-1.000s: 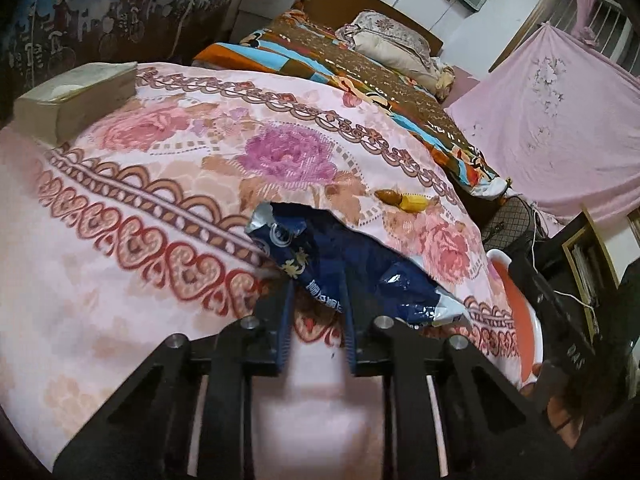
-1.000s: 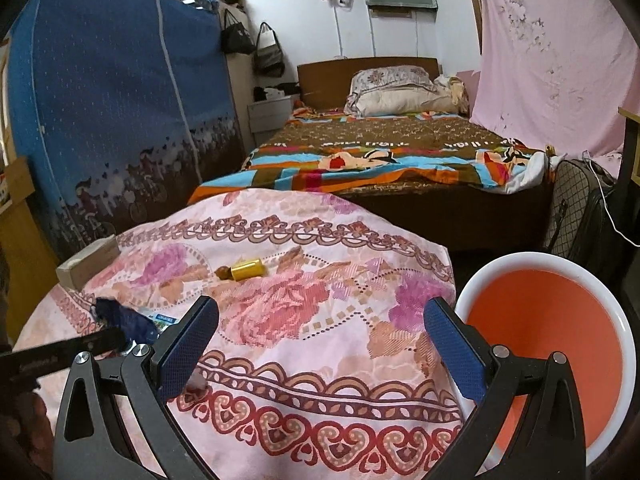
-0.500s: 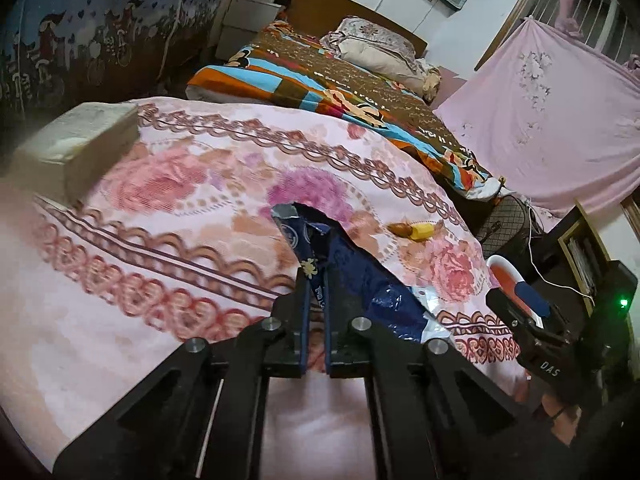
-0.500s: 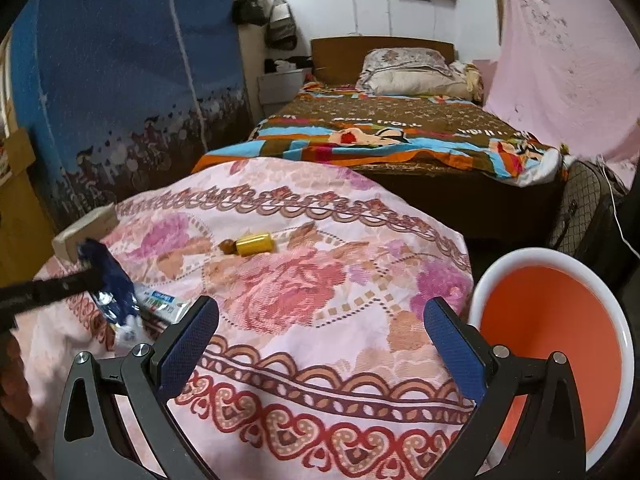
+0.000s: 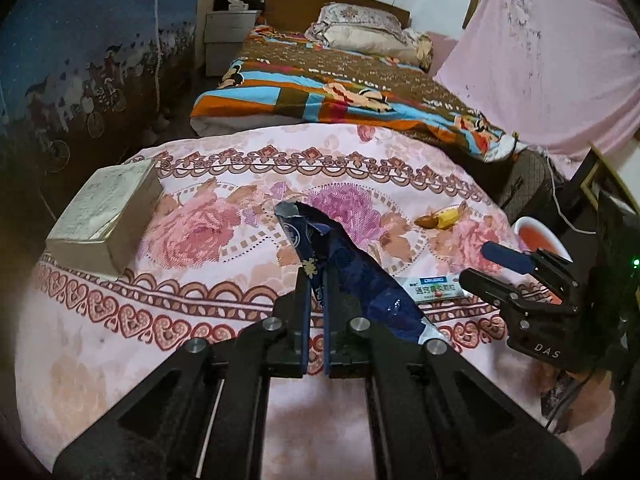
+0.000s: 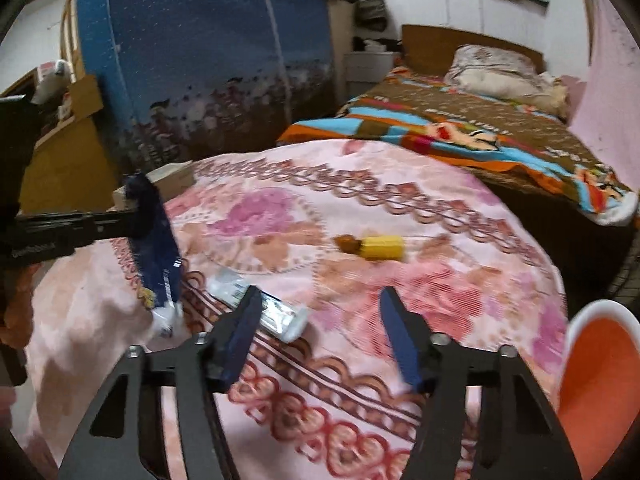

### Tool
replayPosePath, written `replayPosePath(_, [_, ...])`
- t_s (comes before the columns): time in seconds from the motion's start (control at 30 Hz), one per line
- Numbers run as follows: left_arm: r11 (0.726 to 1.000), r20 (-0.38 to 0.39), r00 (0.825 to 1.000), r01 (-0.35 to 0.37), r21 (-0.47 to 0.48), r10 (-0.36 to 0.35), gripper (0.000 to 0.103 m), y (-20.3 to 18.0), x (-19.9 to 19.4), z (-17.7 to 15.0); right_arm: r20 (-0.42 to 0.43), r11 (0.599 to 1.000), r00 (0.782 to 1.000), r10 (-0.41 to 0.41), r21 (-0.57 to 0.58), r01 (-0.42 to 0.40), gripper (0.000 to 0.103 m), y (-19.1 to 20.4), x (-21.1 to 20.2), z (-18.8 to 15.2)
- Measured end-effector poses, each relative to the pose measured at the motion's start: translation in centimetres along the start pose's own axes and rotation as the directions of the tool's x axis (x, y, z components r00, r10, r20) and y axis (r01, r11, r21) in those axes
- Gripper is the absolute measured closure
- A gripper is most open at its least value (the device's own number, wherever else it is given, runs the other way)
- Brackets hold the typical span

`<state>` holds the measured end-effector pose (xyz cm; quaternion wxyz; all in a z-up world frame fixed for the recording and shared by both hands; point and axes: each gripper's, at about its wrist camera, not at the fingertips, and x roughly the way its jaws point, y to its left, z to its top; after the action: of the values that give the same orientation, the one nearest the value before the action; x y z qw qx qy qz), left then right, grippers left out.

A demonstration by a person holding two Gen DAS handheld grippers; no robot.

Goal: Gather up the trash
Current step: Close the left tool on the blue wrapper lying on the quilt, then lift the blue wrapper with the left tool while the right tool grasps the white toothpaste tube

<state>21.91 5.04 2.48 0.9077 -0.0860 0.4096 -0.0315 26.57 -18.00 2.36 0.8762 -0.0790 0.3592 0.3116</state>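
A dark blue snack wrapper (image 5: pixel 352 276) hangs pinched in the closed jaws of the left gripper (image 5: pixel 315 280), lifted clear of the worktop (image 5: pixel 120 320), which is draped in a pink floral cloth. Below and just beside it, a white sachet (image 6: pixel 260 308) with green print lies flat on the cloth, at the tip of the left finger (image 6: pixel 240 332) of the right gripper (image 6: pixel 320 320), whose jaws are closing with nothing yet pressed between them. Farther across the cloth rests a small yellow-and-brown scrap (image 6: pixel 372 246). A flat grey box (image 5: pixel 106 216) sits near the worktop's far left edge. An orange basin with a white rim (image 6: pixel 600 380) stands off the right side, and a bed with a striped blanket (image 5: pixel 340 88) lies beyond.
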Motion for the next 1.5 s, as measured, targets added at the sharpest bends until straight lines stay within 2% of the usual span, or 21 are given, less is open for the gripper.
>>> replayPosePath(0.07, [1.0, -0.014, 1.0, 0.001, 0.001, -0.001, 0.103, 0.0, 0.6, 0.2, -0.028, 1.0, 0.999, 0.023, -0.017, -0.024, 0.064, 0.5, 0.7, 0.0])
replayPosePath(0.1, [1.0, -0.021, 1.0, 0.001, -0.003, -0.001, 0.103, 0.1, 0.9, 0.2, -0.04, 0.999, 0.999, 0.034, -0.027, -0.035, 0.066, 0.6, 1.0, 0.0])
replayPosePath(0.4, [1.0, -0.064, 0.998, 0.002, -0.016, -0.003, 0.103, -0.3, 3.0, 0.4, -0.073, 0.993, 0.993, 0.096, -0.066, -0.101, 0.067, 1.6, 1.4, -0.2])
replayPosePath(0.63, [0.999, -0.073, 0.997, 0.01, -0.032, -0.012, 0.103, -0.6, 4.0, 0.7, -0.116, 0.99, 0.992, 0.053, -0.125, -0.068, 0.067, 2.7, 2.0, -0.6])
replayPosePath(0.8, [0.995, -0.08, 0.996, 0.043, -0.086, -0.05, 0.103, -0.4, 4.6, 0.4, -0.119, 0.989, 0.993, 0.026, -0.143, -0.043, 0.072, 2.9, 2.1, -0.9])
replayPosePath(1.03, [0.99, -0.063, 0.996, 0.053, -0.129, -0.061, 0.095, -1.0, 4.6, -0.1, -0.101, 0.996, 0.995, -0.006, -0.085, -0.003, 0.075, 1.8, 1.7, -0.9])
replayPosePath(1.1, [0.991, -0.057, 0.996, 0.055, -0.123, -0.063, 0.089, -1.3, 4.6, -0.2, -0.087, 0.999, 0.996, -0.032, -0.046, 0.029, 0.075, 1.0, 1.3, -0.9])
replayPosePath(1.23, [0.996, -0.051, 0.998, 0.022, -0.092, -0.026, 0.087, -2.2, 4.9, -0.5, -0.067, 0.998, 0.996, -0.052, 0.044, 0.055, 0.075, -1.2, 0.4, -1.2])
replayPosePath(1.33, [0.998, -0.043, 0.999, -0.011, -0.061, 0.009, 0.089, -2.9, 5.0, -0.5, -0.052, 0.994, 0.996, -0.076, 0.08, 0.08, 0.075, -2.5, -0.5, -1.4])
replayPosePath(1.4, [0.999, -0.036, 0.999, -0.018, -0.042, 0.017, 0.1, -3.3, 5.0, -0.6, -0.044, 0.991, 0.995, -0.086, 0.099, 0.09, 0.075, -3.1, -0.8, -1.6])
replayPosePath(1.5, [0.999, -0.01, 1.0, -0.024, -0.032, 0.024, 0.103, -3.7, 4.8, -0.8, -0.027, 0.989, 0.996, -0.088, 0.12, 0.091, 0.075, -3.5, -1.2, -1.6])
